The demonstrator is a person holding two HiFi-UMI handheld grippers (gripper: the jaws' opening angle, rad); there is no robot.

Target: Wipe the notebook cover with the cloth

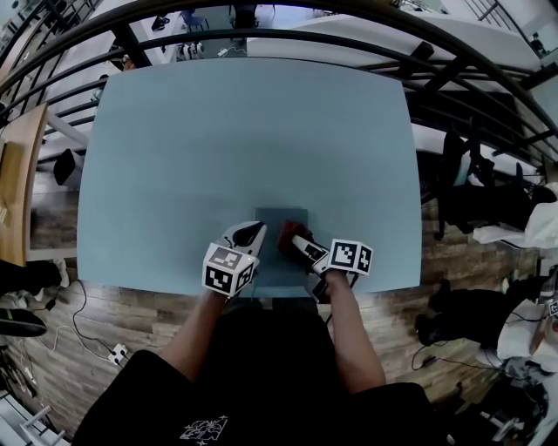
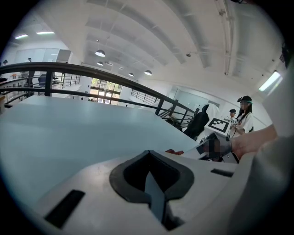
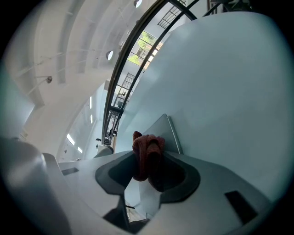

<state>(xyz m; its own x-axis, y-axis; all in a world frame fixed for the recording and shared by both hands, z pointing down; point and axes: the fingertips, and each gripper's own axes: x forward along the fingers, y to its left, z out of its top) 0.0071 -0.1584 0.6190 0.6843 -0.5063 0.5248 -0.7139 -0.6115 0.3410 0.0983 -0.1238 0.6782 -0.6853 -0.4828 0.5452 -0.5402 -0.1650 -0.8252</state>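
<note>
A grey-blue notebook (image 1: 277, 219) lies flat near the front edge of the pale blue table (image 1: 244, 131). My right gripper (image 1: 293, 239) is shut on a bunched dark red cloth (image 1: 286, 232), which sits over the notebook's right part. In the right gripper view the cloth (image 3: 147, 153) sticks out between the jaws of my right gripper (image 3: 148, 170), with the notebook (image 3: 164, 131) just beyond it. My left gripper (image 1: 252, 232) is at the notebook's left edge with its jaws shut and nothing held. The left gripper view shows my left gripper (image 2: 149, 173) low over the table, and a bit of the cloth (image 2: 174, 151) to its right.
A black railing (image 1: 288, 17) curves round the table's far side. Office chairs (image 1: 462, 165) and seated people are to the right on the wooden floor. A wooden desk (image 1: 19, 174) stands at the left. Cables and a power strip (image 1: 116, 353) lie on the floor.
</note>
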